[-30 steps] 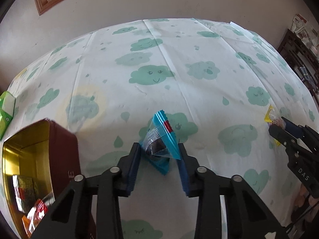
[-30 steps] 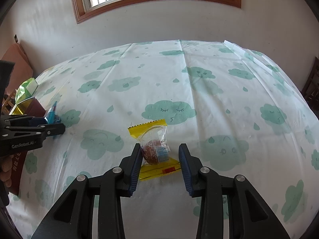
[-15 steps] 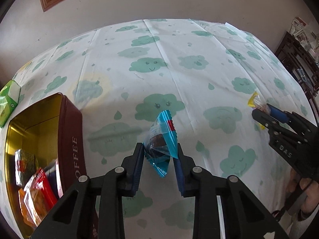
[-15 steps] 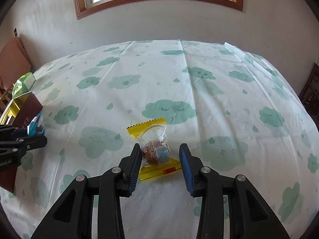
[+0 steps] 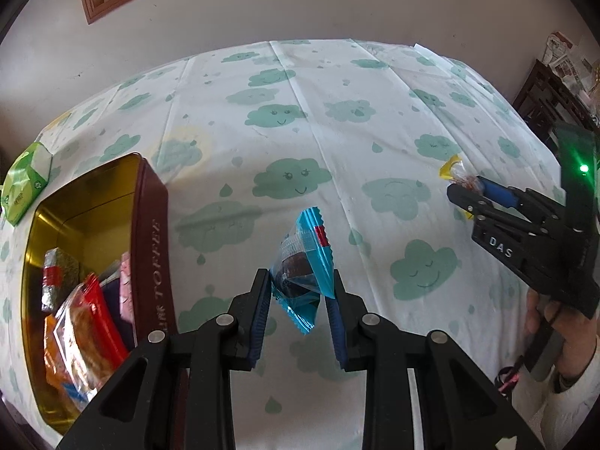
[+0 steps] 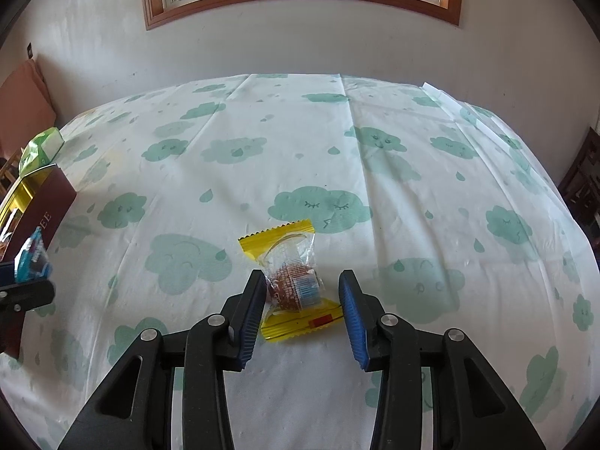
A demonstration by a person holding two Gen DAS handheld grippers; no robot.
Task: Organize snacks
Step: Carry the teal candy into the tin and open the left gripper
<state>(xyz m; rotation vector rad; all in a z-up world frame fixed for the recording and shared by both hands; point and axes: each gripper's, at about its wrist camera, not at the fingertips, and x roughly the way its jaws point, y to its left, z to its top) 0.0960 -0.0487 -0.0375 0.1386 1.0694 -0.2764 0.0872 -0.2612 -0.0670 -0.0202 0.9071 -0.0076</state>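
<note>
My left gripper [image 5: 302, 287] is shut on a blue-wrapped snack [image 5: 304, 262] and holds it above the tablecloth, just right of the open toffee tin [image 5: 150, 225]. The tin is maroon outside, gold inside, and holds several wrapped snacks [image 5: 82, 318]. My right gripper [image 6: 303, 292] is open around a yellow-wrapped snack [image 6: 290, 273] that lies on the cloth; its left finger touches the wrapper. The right gripper also shows in the left wrist view [image 5: 465, 191], and the blue snack in the right wrist view [image 6: 32, 255].
A green packet [image 5: 24, 183] lies at the table's left edge behind the tin. The cloud-print tablecloth [image 6: 337, 150] covers the whole table. Dark wooden furniture [image 5: 543, 97] stands off the right side. A wall with a window is behind.
My left gripper has lifted the blue snack and carried it back and left toward the tin, which now shows more fully. The right gripper has stayed around the yellow snack.
</note>
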